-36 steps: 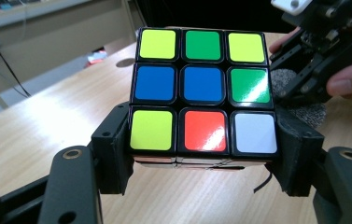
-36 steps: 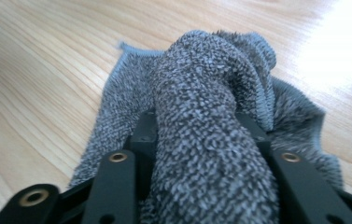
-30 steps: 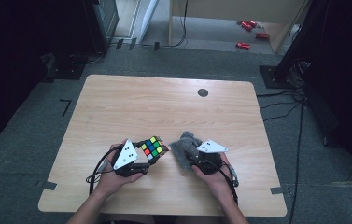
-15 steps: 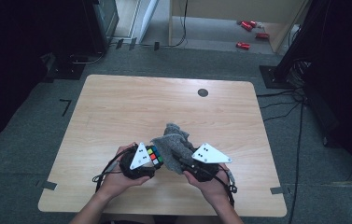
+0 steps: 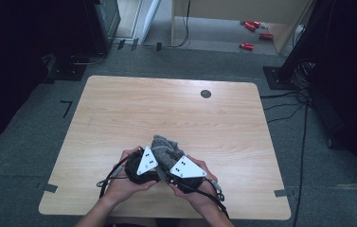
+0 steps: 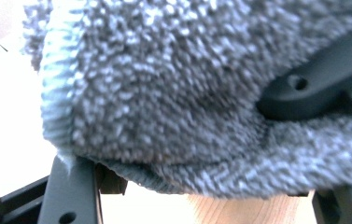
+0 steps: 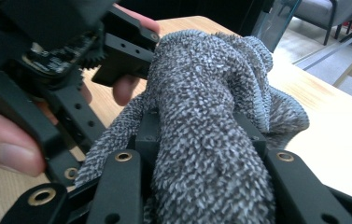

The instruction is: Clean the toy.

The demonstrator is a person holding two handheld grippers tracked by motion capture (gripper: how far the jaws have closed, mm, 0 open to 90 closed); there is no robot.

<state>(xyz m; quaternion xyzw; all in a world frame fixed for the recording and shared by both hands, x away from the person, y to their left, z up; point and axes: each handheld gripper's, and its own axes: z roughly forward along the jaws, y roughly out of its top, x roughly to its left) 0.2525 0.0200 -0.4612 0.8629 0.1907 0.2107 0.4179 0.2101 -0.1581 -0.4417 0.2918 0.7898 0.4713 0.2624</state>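
Both hands have drawn together near the counter's (image 5: 119,118) front edge, and the grey cloth (image 5: 164,147) now covers the coloured cube seen a second ago. Left hand-held gripper (image 5: 153,163) is clenched, its jaws under the cloth (image 6: 173,93). Right hand-held gripper (image 5: 169,171) grasps the cloth (image 7: 211,140), a thick fold bunched between its jaws, just beside the left one.

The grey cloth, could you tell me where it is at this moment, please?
In the high view the grey cloth is bunched at the table's near edge, between the left gripper and right gripper, whose jaws grip it.
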